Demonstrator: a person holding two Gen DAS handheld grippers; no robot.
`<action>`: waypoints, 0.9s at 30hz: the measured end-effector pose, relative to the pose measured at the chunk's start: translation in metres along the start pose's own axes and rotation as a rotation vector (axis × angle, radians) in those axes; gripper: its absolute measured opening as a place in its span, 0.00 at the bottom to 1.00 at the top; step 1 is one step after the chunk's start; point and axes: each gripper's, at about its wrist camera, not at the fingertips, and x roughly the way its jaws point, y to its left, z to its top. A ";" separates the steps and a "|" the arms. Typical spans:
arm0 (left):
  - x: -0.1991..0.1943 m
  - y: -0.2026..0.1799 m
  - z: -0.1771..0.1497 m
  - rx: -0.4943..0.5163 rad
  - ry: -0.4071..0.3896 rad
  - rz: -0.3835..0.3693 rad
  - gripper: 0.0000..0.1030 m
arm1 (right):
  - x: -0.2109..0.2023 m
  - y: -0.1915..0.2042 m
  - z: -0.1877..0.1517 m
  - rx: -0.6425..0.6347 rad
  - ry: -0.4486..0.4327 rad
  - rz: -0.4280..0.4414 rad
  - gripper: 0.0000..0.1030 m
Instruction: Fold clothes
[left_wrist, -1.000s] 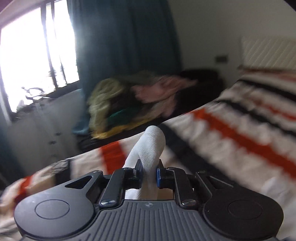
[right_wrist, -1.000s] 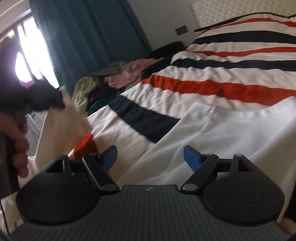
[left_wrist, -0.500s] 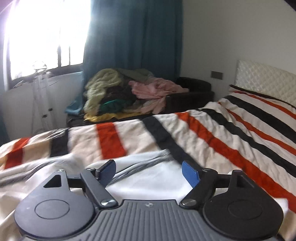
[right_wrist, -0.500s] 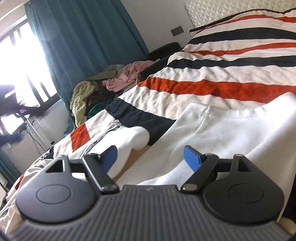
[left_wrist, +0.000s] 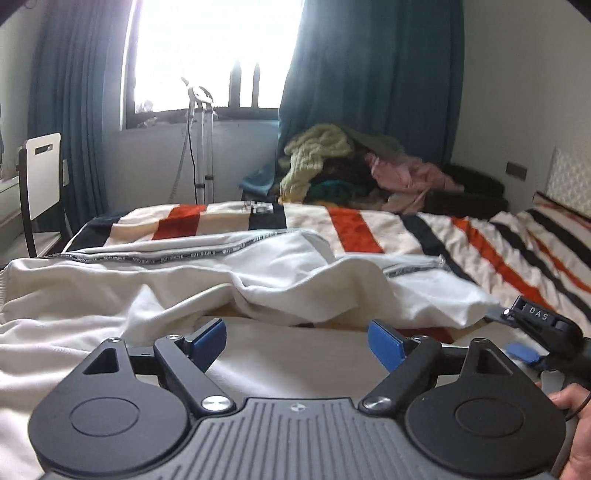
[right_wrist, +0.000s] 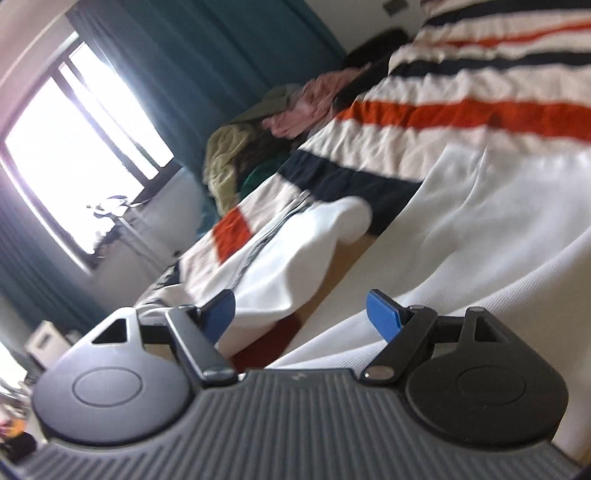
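The left tool (left_wrist: 297, 341) has its blue-padded fingers spread wide with nothing between them, low over a white garment (left_wrist: 184, 295) lying crumpled on the bed (left_wrist: 480, 243). In the left wrist view the right tool (left_wrist: 524, 332) enters from the right edge, held by a hand (left_wrist: 570, 413); white letters on its black finger read "DAS", with more text cut off. The right tool's own view, tilted and blurred by motion, shows its fingers also parted and empty above the same white fabric. A dark band with repeated printed lettering, too small to read, runs along the garment's seam (left_wrist: 177, 254).

The bed carries a cream cover striped in orange and black. Past its far edge a heap of clothes (left_wrist: 354, 166), yellow-green, pink, green and dark, sits piled on a dark seat (left_wrist: 472, 192). A white-backed chair (left_wrist: 40, 177) stands at far left. A metal stand (left_wrist: 201, 147) rises before the bright window (left_wrist: 214, 55), which is flanked by teal curtains (left_wrist: 369, 74). A wall switch plate (left_wrist: 516, 170) is mounted at right.
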 end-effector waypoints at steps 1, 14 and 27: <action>-0.003 0.002 -0.001 -0.006 -0.011 -0.003 0.86 | 0.001 0.000 0.000 0.010 0.016 0.017 0.78; 0.024 0.020 -0.014 -0.110 -0.084 -0.096 0.89 | 0.119 -0.014 0.053 0.240 0.094 -0.009 0.68; 0.036 0.043 -0.004 -0.189 -0.053 -0.098 0.90 | 0.149 0.071 0.165 -0.179 -0.147 -0.126 0.05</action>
